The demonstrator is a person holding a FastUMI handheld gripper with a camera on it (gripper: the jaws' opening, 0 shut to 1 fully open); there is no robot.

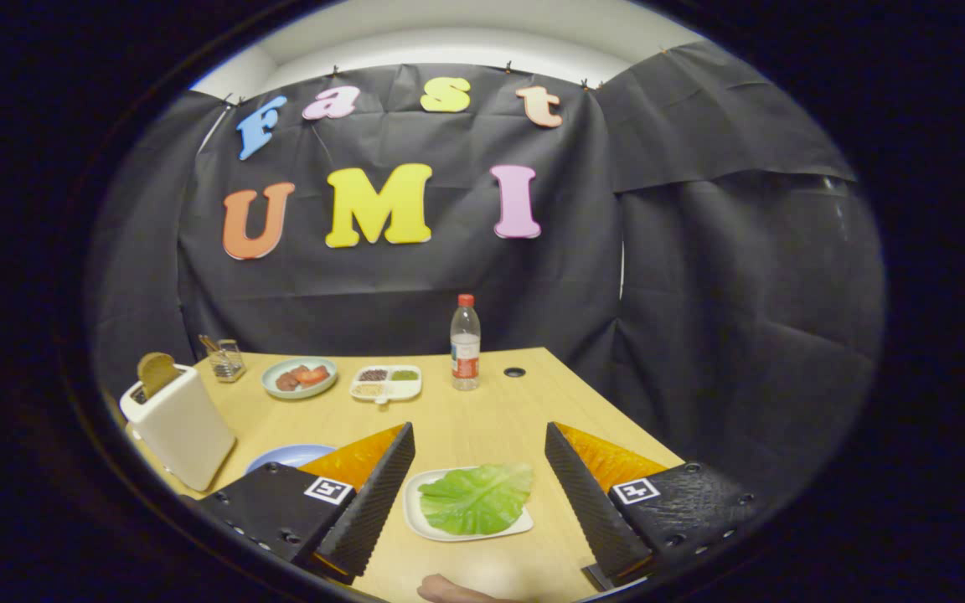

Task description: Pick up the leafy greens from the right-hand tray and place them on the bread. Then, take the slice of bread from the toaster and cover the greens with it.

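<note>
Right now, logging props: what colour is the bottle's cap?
Red, on the bottle; gripper view. Gripper open.

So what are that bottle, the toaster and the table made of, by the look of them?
The bottle looks like clear plastic, see-through, with a red cap. The toaster looks like matte white plastic or painted metal; I can't tell which. The table seems pale wood or laminate, with faint grain. The gripper hangs open above the leafy greens.

1. Leafy greens [476,499] on tray [415,519], between spread fingers of gripper [477,444].
2. Toaster [181,425] far left on table [482,419], bread slice [156,372] in its slot.
3. Bottle [465,342] behind, divided dish [386,383] and plate [299,377] to its left.
</note>
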